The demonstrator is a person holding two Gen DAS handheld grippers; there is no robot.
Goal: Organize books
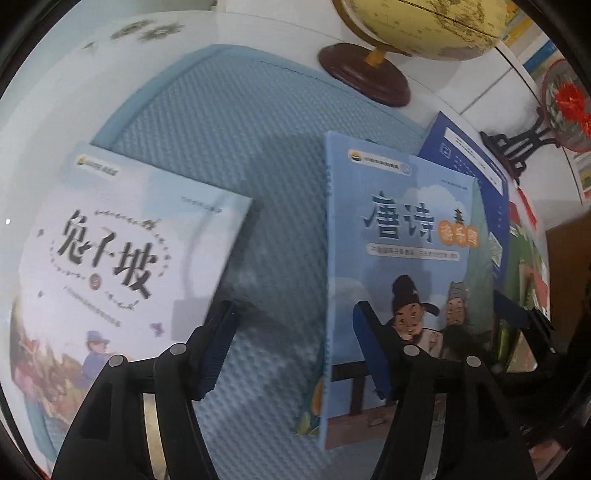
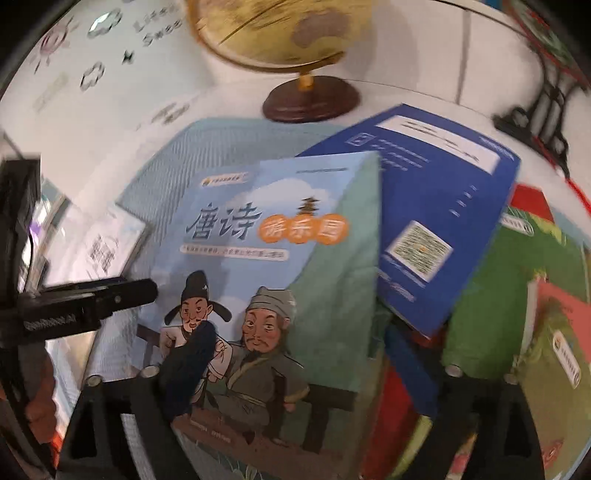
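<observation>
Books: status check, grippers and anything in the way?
Left gripper open, empty, over the blue mat. Right gripper open, astride the Tang poetry book, pads not pressing. White book lies apart on the left. Globe stands behind, clear.

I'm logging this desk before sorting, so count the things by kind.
Books told apart: 4 (white book, light blue book, dark blue book, green book); pile may hide more
Globe: 1
Ornament on stand: 1
Mat: 1
Total: 7

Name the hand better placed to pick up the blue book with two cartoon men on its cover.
Probably right. The right gripper is open directly over the blue book, fingers straddling its cover. The left gripper mostly faces the bare blue mat, with the white book beside it.
</observation>
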